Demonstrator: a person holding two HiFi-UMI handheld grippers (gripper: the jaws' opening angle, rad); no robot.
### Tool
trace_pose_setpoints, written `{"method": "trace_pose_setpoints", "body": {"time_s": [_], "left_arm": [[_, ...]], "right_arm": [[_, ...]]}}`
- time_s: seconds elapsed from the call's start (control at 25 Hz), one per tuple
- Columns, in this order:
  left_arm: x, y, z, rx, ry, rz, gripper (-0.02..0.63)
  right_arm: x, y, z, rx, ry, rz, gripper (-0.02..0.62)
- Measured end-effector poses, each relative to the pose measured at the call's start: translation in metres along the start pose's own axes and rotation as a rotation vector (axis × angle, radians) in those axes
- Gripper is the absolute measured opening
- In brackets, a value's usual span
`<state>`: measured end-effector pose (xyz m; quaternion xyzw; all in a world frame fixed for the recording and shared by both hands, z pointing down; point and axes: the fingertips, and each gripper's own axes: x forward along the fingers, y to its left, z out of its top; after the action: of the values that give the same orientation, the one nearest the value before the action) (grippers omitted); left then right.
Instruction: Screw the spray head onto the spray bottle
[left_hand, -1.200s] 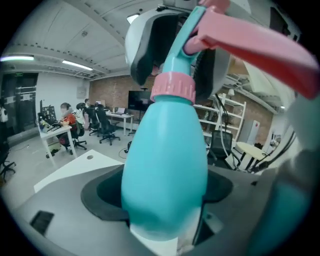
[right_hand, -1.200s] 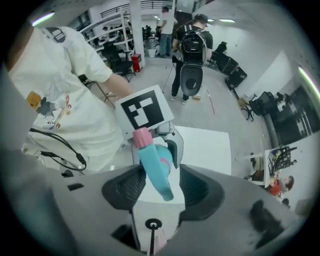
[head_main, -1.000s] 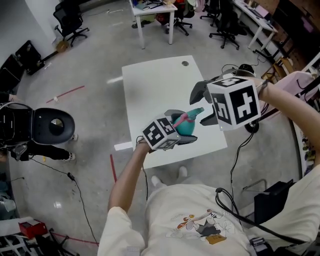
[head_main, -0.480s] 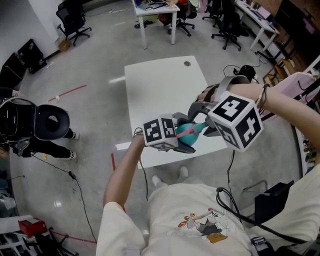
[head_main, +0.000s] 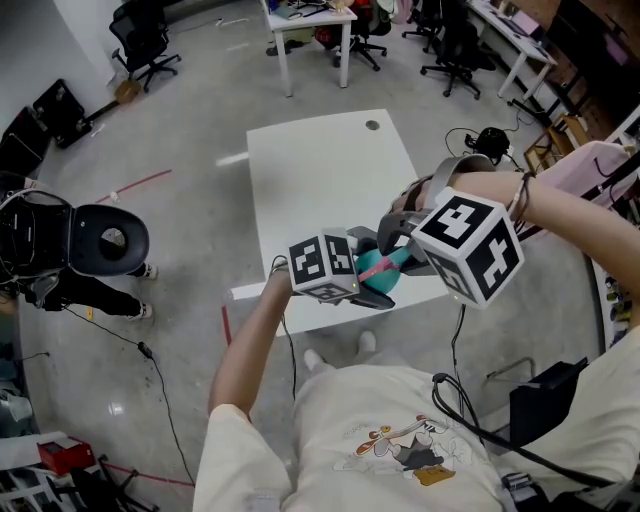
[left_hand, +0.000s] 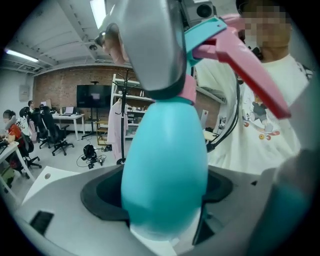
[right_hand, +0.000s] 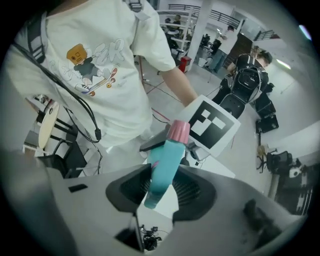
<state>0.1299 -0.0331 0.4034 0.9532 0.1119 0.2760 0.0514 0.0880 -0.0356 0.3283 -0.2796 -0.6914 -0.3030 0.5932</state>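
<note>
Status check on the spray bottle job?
Left gripper clamped on teal bottle. Right gripper, jaws just closed, on spray head seated on the bottle. Both held over white table; nothing in the way.

The spray bottle (left_hand: 165, 170), a smooth teal egg-shaped body, is up in the air over the near edge of the white table (head_main: 320, 170), tilted. The spray head (right_hand: 164, 167), teal with a pink collar and a long pink trigger, sits on the bottle's neck.
</note>
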Motion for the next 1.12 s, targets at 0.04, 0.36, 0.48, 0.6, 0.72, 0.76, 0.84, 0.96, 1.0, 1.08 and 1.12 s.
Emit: {"method": "trace_pose_setpoints", "body": {"time_s": [0.04,0.36,0.48,0.6,0.72,0.76,0.84,0.96,1.0,1.08,1.12], "left_arm": [[0.002,0.002,0.000,-0.017,-0.006,0.019,0.419],[0.003,0.032,-0.005,-0.214,0.000,0.314,0.419],[-0.002,0.053,-0.008,-0.276,0.006,0.469,0.419],[-0.011,0.071,-0.011,-0.291,0.023,0.638,0.419],[-0.013,0.075,-0.013,-0.286,0.034,0.716,0.419],[-0.011,0.073,-0.012,-0.286,0.024,0.707,0.419],[-0.005,0.069,-0.009,-0.289,-0.018,0.660,0.419],[-0.001,0.060,-0.004,-0.277,-0.068,0.557,0.419],[-0.001,0.056,-0.004,-0.270,-0.076,0.523,0.419],[-0.003,0.053,-0.004,-0.258,-0.092,0.484,0.419],[-0.005,0.054,-0.004,-0.254,-0.100,0.482,0.419]], "right_arm": [[0.001,0.000,-0.002,0.036,-0.003,0.007,0.137],[0.007,-0.009,-0.021,0.515,-0.050,0.057,0.137],[0.009,-0.020,-0.035,0.708,-0.059,0.049,0.137],[0.007,-0.029,-0.045,0.849,-0.047,0.037,0.137],[0.008,-0.027,-0.042,0.801,0.013,0.020,0.138],[0.009,-0.026,-0.039,0.761,0.024,0.014,0.138],[0.010,-0.023,-0.033,0.691,0.020,0.005,0.138],[0.005,-0.018,-0.030,0.625,0.004,0.017,0.176],[0.002,-0.016,-0.029,0.613,-0.003,0.028,0.202],[-0.006,-0.013,-0.029,0.598,-0.017,0.037,0.216],[-0.010,-0.014,-0.031,0.602,-0.024,0.031,0.219]]}}
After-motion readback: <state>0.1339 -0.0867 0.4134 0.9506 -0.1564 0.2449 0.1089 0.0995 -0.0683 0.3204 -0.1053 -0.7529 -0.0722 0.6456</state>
